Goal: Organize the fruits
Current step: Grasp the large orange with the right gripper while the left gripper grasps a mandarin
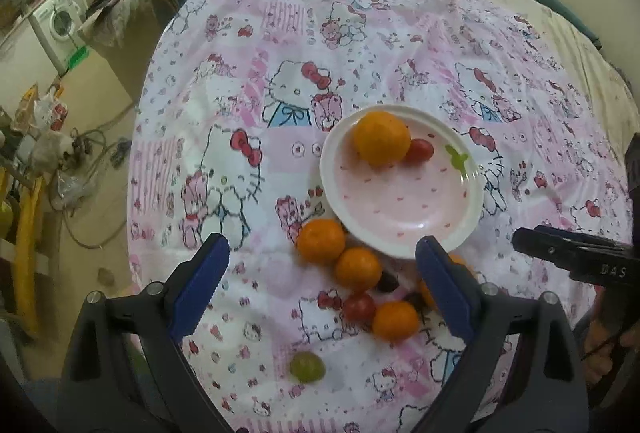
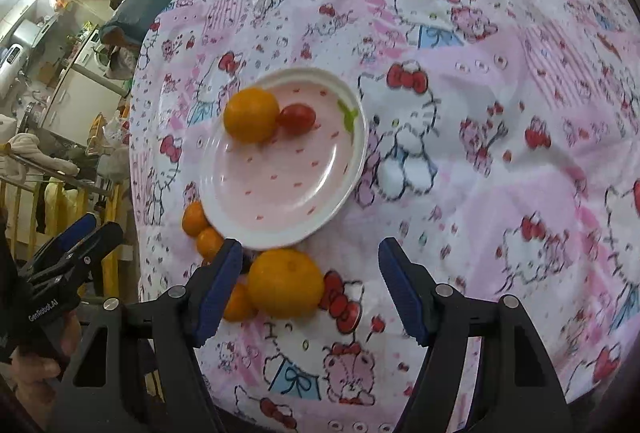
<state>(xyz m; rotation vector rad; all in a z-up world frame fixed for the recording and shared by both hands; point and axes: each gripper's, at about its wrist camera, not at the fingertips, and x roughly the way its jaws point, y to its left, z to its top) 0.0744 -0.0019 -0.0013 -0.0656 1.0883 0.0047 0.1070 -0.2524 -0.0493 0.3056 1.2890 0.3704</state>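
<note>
Partly done, by judgement. On plate [image 1: 404,193]: one large orange [image 1: 381,139] and one cherry tomato [image 1: 419,150], touching, at plate's far rim. Rest of plate bare.

Left on tablecloth [image 1: 360,45], clustered against plate's near rim: mandarin [image 1: 321,241] touching a second mandarin [image 1: 358,269]; nearer the table's near edge a loose cherry tomato [image 1: 359,307] touching a third mandarin [image 1: 395,320]; green grape [image 1: 307,366] apart, closest to near edge. Bigger orange [image 2: 285,283] just beside plate's near rim, seen from right wrist; small dark items beside it, too hidden to name.

Left gripper [image 1: 322,287]: jaws spread wide, nothing held, poised above mandarin cluster. Right gripper [image 2: 310,289]: jaws apart, empty, bigger orange between fingers, nearer the left-hand pad; contact cannot be told.

Edges and room: table's left edge drops to cluttered floor close beside mandarins in right wrist view; a nudge outward risks a roll-off. Far half of table open cloth. Cloth wrinkled, so round fruit likely to wander. Grippers near each other over same cluster; collision risk if both descend together.
</note>
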